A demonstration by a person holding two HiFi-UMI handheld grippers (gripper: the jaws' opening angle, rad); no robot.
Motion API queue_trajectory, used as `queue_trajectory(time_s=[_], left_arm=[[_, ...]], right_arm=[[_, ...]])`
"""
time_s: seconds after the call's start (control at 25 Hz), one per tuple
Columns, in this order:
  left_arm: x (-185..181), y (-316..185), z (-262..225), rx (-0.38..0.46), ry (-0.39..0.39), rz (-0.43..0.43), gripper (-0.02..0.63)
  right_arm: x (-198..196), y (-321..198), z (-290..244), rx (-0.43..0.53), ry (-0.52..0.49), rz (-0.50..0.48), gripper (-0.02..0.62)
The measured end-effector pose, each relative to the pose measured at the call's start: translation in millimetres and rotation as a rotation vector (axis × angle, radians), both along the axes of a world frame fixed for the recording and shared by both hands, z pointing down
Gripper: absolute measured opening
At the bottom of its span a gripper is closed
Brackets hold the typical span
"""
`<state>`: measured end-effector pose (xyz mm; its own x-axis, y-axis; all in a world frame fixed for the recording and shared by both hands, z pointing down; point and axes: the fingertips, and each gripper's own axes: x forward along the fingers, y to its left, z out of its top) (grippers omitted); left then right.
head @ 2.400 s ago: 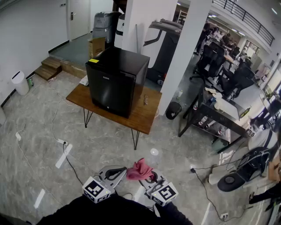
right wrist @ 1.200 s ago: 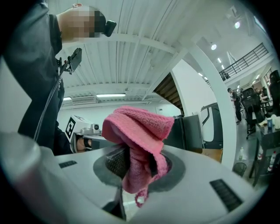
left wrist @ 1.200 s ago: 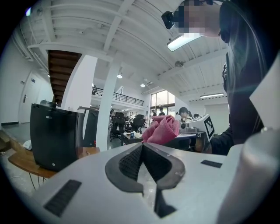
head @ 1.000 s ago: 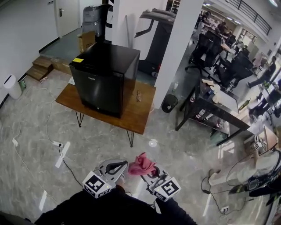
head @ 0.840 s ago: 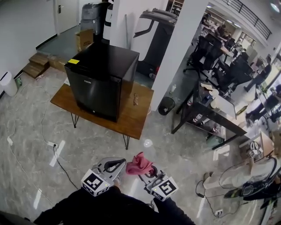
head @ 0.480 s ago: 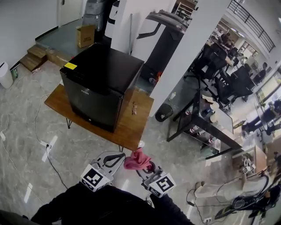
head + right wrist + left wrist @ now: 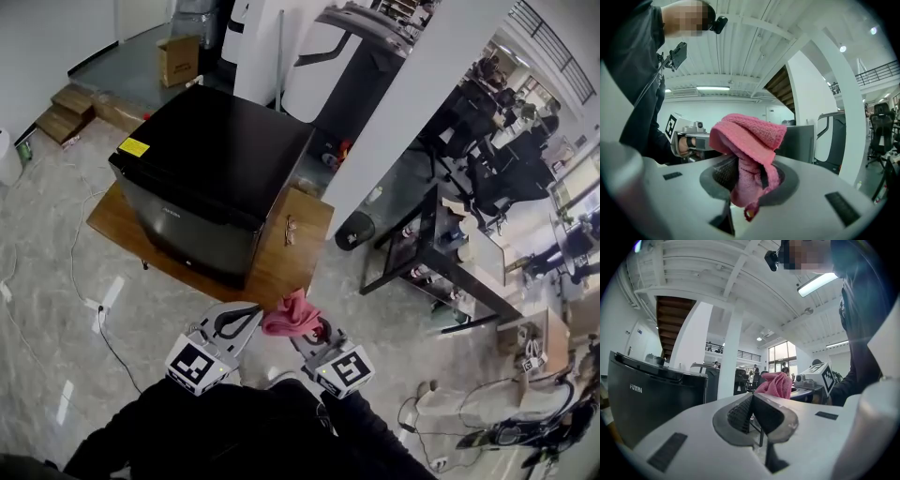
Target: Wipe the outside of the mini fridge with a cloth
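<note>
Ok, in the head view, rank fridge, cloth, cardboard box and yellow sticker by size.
Largest: fridge.
Next: cloth and cardboard box, about alike; cloth is much nearer the camera.
Smallest: yellow sticker.

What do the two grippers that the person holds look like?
Both are pale grey plastic with rounded bodies. The left gripper and the right gripper each carry a white cube with black square markers. Inside the jaws sit dark ribbed pads. The person wears dark sleeves.

Bright even indoor light, ceiling strip light (image 7: 816, 284) glaring, fisheye-bent edges, foreground perhaps soft
</note>
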<state>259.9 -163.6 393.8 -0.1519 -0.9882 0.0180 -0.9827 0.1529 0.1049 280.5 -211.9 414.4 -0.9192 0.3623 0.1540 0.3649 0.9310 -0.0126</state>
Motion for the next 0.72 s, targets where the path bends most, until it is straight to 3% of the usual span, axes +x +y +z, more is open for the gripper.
queue_trajectory(time_s=[0.12,0.32,0.72], left_arm=[[-24,-10,6,0.003,0.027,-0.041,0.006],[-50,-29,9,0.006,-0.002,-0.131,0.006],[-91,-73,-7,-0.009,0.013,-0.378,0.006]], right_arm=[[-33,-19,1,0.026,-0.011,-0.025,0.106],[-81,-43,-2,0.060,-0.032,-0.121,0.106],[-186,-82,-7,0.154,-0.065,-0.329,0.107]])
